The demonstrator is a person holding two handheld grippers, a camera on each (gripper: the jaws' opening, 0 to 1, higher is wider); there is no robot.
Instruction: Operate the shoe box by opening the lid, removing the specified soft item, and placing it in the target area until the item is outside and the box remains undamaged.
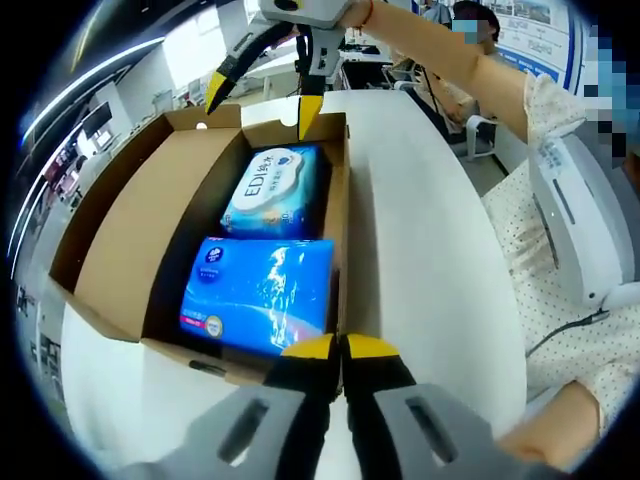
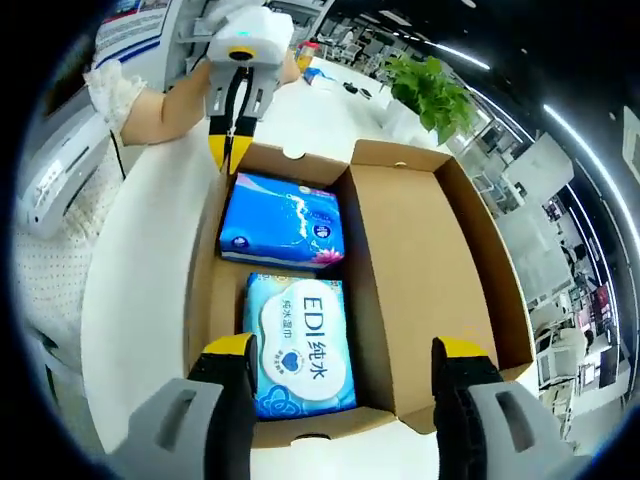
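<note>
An open cardboard shoe box (image 1: pixel 338 200) lies on a white table, its lid (image 1: pixel 130 230) folded out flat to one side. Inside are a dark blue soft tissue pack (image 1: pixel 262 290) and a light blue "EDI" wipes pack (image 1: pixel 272 190). My left gripper (image 1: pixel 341 347) is shut at the box's near end wall by the tissue pack; I cannot tell if it pinches the cardboard. In the right gripper view it shows at the far rim (image 2: pixel 228 148). My right gripper (image 2: pixel 345 348) is open, hanging wide over the end with the wipes pack (image 2: pixel 300 345); the tissue pack (image 2: pixel 283 222) lies beyond.
The white table (image 1: pixel 410 250) stretches beside the box. A person's arm in a dotted sleeve (image 1: pixel 560 330) and a white machine (image 1: pixel 580 220) are close on one side. A green plant (image 2: pixel 435 95) and office desks stand further off.
</note>
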